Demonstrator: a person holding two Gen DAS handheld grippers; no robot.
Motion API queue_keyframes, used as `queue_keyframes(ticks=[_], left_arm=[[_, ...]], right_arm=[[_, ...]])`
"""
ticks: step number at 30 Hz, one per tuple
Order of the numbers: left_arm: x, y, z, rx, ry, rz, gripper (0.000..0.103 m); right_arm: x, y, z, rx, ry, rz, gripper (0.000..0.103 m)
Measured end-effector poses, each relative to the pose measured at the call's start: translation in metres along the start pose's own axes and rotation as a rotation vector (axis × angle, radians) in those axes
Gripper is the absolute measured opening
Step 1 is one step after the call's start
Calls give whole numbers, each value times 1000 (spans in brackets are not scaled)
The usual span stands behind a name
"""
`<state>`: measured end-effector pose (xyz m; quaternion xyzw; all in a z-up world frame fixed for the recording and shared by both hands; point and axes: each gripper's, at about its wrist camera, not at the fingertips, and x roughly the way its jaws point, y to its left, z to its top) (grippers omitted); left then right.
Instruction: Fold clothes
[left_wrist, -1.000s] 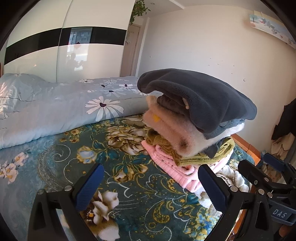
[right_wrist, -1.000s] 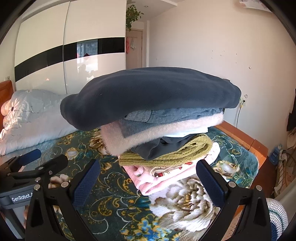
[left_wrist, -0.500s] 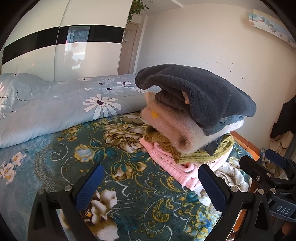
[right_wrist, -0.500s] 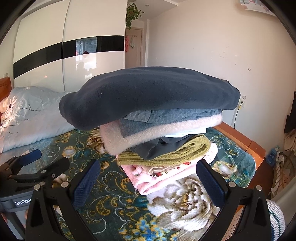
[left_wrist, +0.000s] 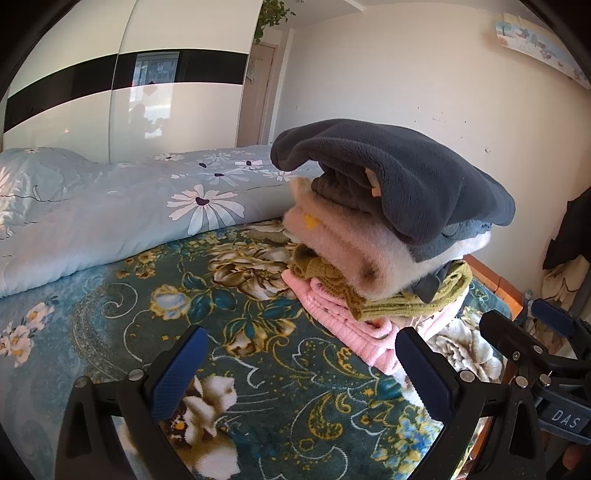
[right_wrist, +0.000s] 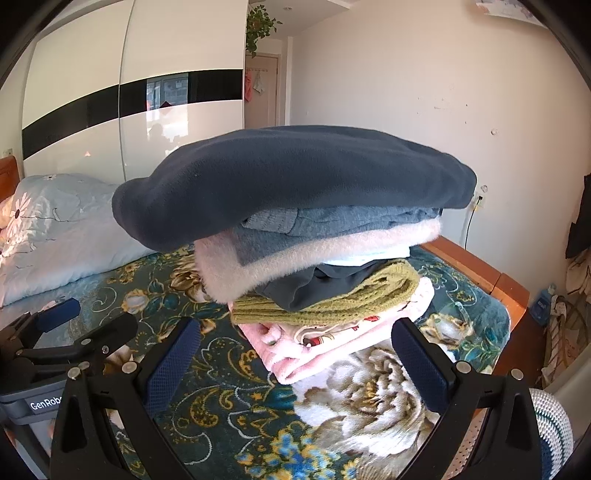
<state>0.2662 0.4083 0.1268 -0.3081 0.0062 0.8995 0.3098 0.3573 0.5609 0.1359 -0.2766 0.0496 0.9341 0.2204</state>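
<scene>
A stack of folded clothes (left_wrist: 388, 236) is seen on the bed (left_wrist: 258, 369), at twelve o'clock of the left tool (left_wrist: 299, 373) and right tool (right_wrist: 295, 358), both spread apart and empty.

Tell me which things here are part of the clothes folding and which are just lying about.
Part of the job:
stack of folded clothes, with the dark fleece on top
left gripper, open
right gripper, open

Just lying about:
floral blanket
light blue quilt
wardrobe
hanging plant
</scene>
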Motion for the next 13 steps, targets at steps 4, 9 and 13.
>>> queue_keyframes(ticks=[4,9,13], left_arm=[[1,0,-1,2,5,2,103],[3,2,-1,0,15,-5,103],[2,2,-2,9,-2,23,103]], right_arm=[[2,1,-2,0,9,1,103],[2,4,-2,-2,9,7,103],[5,4,-3,2,17,11,103]])
